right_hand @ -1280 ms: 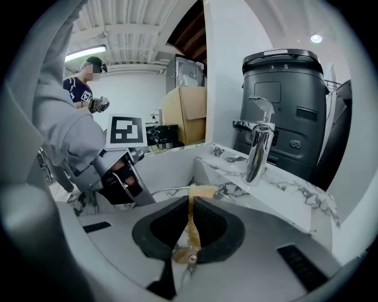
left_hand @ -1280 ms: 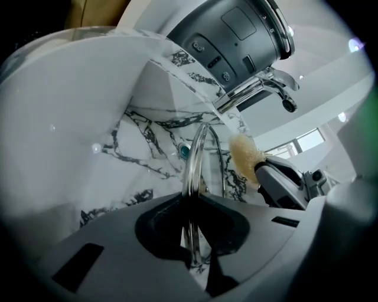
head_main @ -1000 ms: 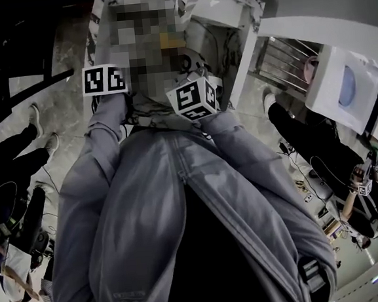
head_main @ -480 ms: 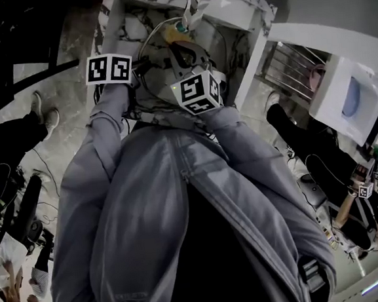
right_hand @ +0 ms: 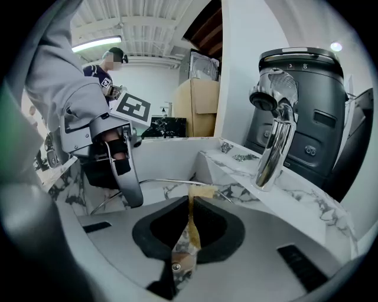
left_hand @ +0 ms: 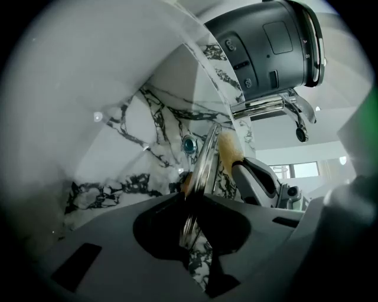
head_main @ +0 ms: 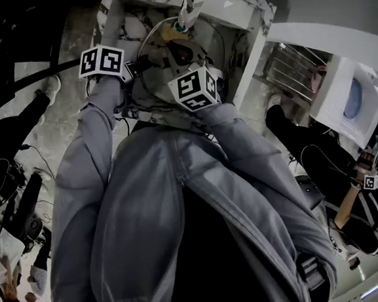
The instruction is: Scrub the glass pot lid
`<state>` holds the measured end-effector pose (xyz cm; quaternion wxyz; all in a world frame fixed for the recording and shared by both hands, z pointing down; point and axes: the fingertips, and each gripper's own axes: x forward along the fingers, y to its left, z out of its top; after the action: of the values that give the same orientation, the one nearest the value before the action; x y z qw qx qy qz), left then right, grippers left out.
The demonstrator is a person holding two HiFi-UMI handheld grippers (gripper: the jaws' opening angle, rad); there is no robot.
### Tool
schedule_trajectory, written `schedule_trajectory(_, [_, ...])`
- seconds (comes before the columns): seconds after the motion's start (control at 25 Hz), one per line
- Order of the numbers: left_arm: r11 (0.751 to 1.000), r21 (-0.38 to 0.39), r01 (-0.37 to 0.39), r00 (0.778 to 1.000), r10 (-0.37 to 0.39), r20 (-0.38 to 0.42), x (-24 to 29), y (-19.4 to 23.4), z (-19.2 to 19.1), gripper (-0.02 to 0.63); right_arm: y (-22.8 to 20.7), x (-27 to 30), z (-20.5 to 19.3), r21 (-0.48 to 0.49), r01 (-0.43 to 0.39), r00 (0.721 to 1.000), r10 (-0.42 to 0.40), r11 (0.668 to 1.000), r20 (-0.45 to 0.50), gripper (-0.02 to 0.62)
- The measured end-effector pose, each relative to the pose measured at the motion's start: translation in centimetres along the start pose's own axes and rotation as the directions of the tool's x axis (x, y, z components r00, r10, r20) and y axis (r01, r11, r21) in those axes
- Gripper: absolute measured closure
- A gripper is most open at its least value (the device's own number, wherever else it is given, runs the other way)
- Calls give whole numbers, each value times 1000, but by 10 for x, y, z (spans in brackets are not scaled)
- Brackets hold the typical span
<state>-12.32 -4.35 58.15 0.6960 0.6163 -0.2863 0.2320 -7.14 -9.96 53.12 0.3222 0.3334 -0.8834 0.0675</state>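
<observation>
item: glass pot lid (left_hand: pixel 204 159); location: inside the marble sink (right_hand: pixel 168 154), raised on edge, its metal rim running up between the jaws of the left gripper (left_hand: pixel 194 203); likely reason: stood up like this, one glass face is turned to the other tool and drips would fall into the basin.

item: left gripper; state: nearly closed, pinching the lid rim; its jaws have just been easing open slightly with the rim between them, which reads as a regrip or a small turn of the lid.

item: right gripper (right_hand: pixel 190 203); state: jaws fully together on a thin yellow-brown scouring pad (right_hand: pixel 199 190); the pad's free end pokes forward and lies against or just beside the lid, which of the two cannot be told; held by its tail so the tip can rub the glass.

item: sink; contents: a drain (left_hand: pixel 188 143) in the floor, the lid, both tool tips; no standing water visible.

item: tap (right_hand: pixel 273 141); location: marble ledge beside the basin; no stream seen.

item: dark coffee machine (right_hand: pixel 313 118); location: behind the tap.
</observation>
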Motion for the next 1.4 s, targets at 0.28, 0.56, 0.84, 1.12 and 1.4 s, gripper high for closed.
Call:
schedule_trajectory(0.28, [994, 59, -93, 996, 92, 15, -4, 9, -4, 561, 3, 1, 0, 1, -18, 1000, 18, 1000, 8, 551])
schedule_trajectory(0.56, [998, -24, -59, 997, 60, 40, -15, 15, -8, 569, 6, 7, 1, -10, -34, 999, 34, 999, 19, 551])
schedule_trajectory(0.84, [997, -6, -75, 996, 76, 50, -20, 11, -11, 569, 24, 24, 12, -207, -63, 998, 66, 976, 9, 551])
schedule_trajectory(1.12, [994, 3, -106, 993, 106, 55, -23, 12, -12, 569, 54, 46, -5, -243, -238, 970, 220, 940, -101, 551])
schedule_trajectory(1.4, [993, 23, -120, 991, 118, 62, -24, 14, -11, 568, 99, 26, -27, -112, -471, 877, 451, 875, -163, 551])
